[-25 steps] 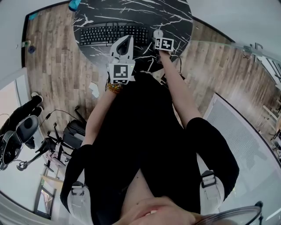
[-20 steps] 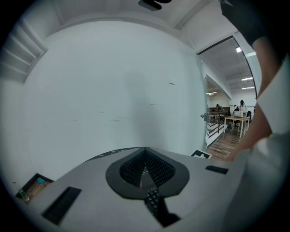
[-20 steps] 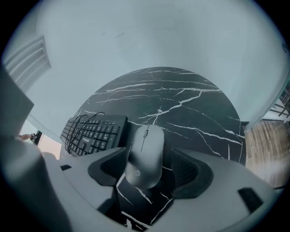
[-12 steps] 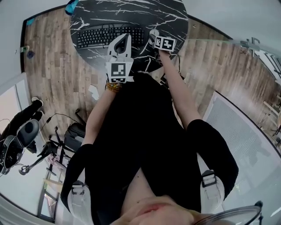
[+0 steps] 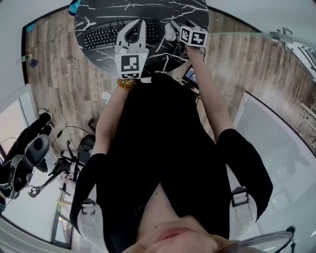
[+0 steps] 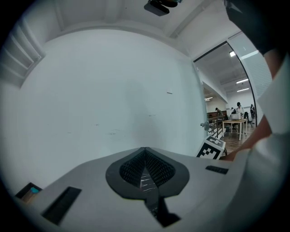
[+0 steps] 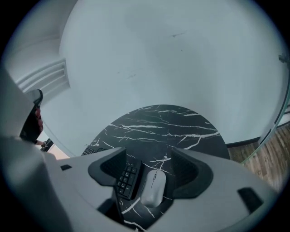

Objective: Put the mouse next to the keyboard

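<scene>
- Our grippers' cubes bear black-and-white square markers.
- Since a second ago, both grippers have shifted farther over the table (image 5: 148, 7).
- Our left gripper (image 6: 146, 170) is clenched on nothing; the right gripper (image 7: 152, 170) gapes, released.
- The smooth grey mouse (image 7: 153, 189) lies on the white-veined black marble, just beside the keyboard (image 7: 128, 177).

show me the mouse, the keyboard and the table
mouse (image 7: 153, 188), right gripper view, middle of its top
keyboard (image 5: 98, 35), head view, on its keys
table (image 7: 167, 122), right gripper view, bare marble top
</scene>
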Available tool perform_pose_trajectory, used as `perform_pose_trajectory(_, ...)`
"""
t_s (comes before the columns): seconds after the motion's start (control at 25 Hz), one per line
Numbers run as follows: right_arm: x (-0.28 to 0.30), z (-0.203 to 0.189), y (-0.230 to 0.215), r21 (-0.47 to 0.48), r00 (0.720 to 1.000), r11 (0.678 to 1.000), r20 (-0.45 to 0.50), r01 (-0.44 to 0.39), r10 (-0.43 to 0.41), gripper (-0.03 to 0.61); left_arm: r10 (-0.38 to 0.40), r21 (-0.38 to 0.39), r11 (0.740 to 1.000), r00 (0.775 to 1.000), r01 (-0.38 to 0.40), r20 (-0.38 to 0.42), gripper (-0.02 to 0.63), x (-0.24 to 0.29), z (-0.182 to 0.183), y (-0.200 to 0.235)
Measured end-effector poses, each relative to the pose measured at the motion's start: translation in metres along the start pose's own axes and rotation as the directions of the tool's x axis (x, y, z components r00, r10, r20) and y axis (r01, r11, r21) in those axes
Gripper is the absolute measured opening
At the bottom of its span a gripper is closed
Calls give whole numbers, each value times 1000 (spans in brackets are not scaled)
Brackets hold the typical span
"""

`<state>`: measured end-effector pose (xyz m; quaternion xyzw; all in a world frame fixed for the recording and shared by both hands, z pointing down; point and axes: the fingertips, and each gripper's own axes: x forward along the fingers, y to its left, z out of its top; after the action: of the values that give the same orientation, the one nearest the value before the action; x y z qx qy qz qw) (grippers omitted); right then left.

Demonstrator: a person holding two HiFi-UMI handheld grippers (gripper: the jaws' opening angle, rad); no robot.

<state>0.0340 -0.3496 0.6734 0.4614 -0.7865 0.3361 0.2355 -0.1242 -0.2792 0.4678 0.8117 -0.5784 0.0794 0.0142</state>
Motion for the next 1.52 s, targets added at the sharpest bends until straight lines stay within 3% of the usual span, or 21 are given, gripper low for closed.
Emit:
perform_pose_trajectory(0.2,-24,29,8,-100,997,995,77,4,4,282,-13,28,1000,1000,12,24,14,8,13,0)
perform_pose_trajectory(0.44,-52,59,31,-143,979,985,167,-95,118,281,-16,51,999,998,13,57,14,15,30,-5)
perform_pose_trajectory(0.76,-80,89,44,-248,955,962,241,-112,173,281,-25,69,997,997,19,75,14,19,40,-19)
perform_pose_trajectory(1.52,-117,102,46,-325,941,945,309,-32,138,281,-20,46,999,992,15,125,14,21,62,-46)
